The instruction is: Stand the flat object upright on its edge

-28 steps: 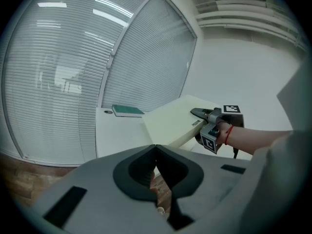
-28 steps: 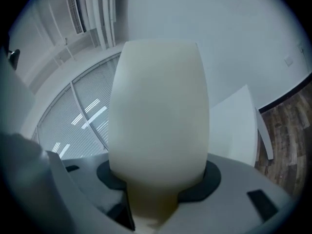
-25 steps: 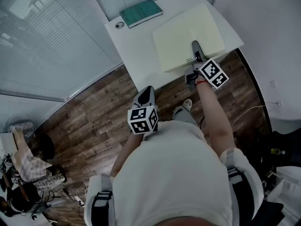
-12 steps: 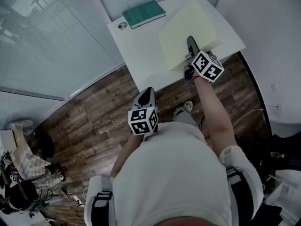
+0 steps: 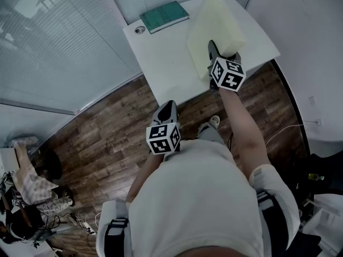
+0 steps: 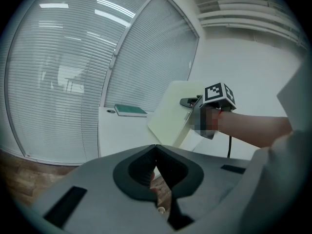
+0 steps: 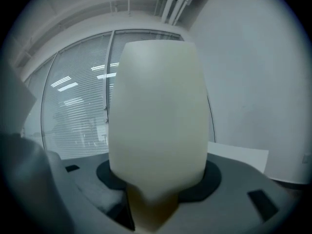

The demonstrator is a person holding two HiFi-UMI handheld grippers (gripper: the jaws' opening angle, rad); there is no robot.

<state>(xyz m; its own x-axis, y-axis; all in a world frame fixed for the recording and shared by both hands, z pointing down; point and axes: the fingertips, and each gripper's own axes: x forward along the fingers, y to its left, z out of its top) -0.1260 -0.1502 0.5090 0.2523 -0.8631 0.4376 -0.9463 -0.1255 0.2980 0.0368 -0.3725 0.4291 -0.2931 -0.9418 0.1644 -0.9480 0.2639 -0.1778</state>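
1. The left gripper hangs close in front of the person's white shirt, above the wooden floor. It is short of the table. In the left gripper view its jaws meet at the tips with nothing between them.
2. The floor under it is bare boards up to the table's front edge. A heap of cables and oddments lies well off to the left.
3. The right forearm reaches over the front edge of the white table. The right gripper is clamped on the pale foam slab, one jaw on each broad face, as the right gripper view shows.
4. The slab is tipped steeply up, not yet fully on edge. Its lower edge is down by the tabletop near the front right part. I cannot tell whether that edge touches.
5. Left of the slab the tabletop is open.
6. At the far left corner a green book lies flat. A small round disc sits just beside it. Both are well apart from the slab.
7. A glass wall with blinds bounds the table on the left, and a plain white wall stands to the right.
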